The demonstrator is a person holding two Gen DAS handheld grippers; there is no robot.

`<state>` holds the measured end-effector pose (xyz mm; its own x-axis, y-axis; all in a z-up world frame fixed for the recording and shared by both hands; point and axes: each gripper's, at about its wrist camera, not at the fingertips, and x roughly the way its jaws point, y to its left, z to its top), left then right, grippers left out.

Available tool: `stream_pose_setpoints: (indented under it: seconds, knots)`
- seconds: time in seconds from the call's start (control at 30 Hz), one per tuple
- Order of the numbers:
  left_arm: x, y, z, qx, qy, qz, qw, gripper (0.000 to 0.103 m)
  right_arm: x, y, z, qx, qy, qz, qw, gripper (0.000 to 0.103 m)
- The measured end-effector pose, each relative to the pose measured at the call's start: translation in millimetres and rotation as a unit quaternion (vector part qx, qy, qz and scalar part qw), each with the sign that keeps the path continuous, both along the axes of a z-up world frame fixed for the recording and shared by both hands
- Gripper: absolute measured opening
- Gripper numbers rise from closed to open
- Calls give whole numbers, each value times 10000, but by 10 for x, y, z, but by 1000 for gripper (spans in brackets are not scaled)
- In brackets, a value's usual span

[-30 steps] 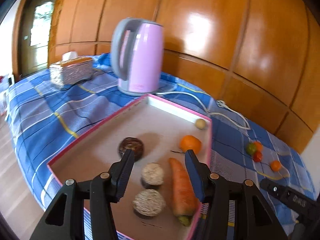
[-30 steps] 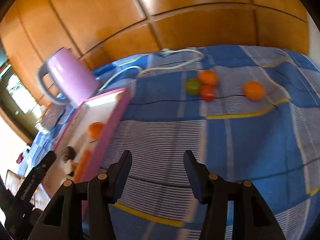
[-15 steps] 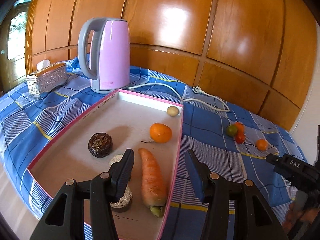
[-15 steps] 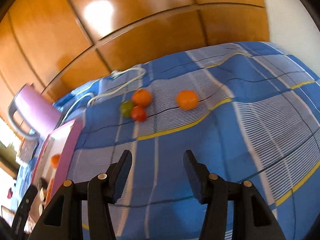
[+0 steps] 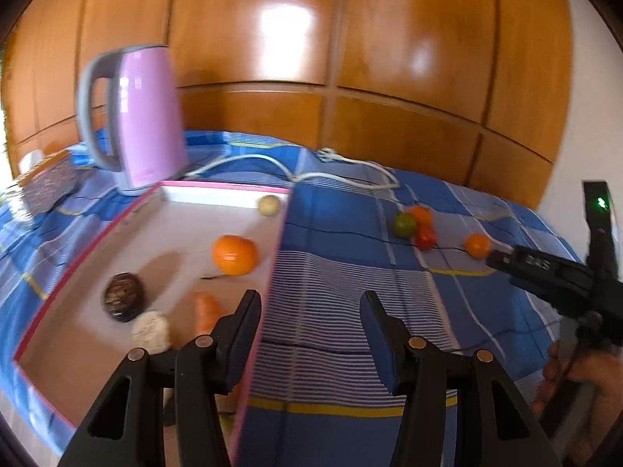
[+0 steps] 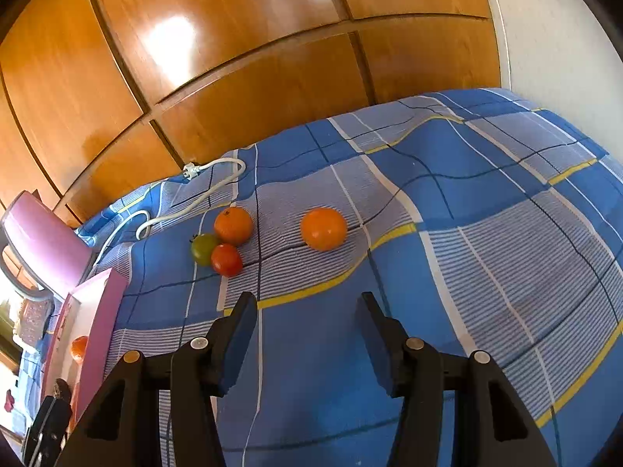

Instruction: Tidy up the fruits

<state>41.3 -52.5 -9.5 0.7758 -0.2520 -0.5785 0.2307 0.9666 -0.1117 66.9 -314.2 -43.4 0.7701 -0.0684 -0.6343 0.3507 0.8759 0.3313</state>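
Right wrist: right gripper [image 6: 307,311] agape above tablecloth [image 6: 486,233].

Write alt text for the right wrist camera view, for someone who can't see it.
The open right gripper hovers empty over a blue plaid tablecloth, aimed toward a lone orange. To its left an orange, green tomato and red tomato cluster together. A pink tray and pink kettle sit at far left.
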Motion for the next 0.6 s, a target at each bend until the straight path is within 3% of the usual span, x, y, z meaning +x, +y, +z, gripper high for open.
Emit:
stream_pose_setpoints:
  seconds: [0.4,0.6]
  knots:
    - [381,-443,-60,-227,337,-607,9973,53,307,-113,-27,-237,119,-87,9996,54]
    - [593,-655,-111,-318,537,-842,9945,53,498,-274,-121,-101,371,-206,9990,54]
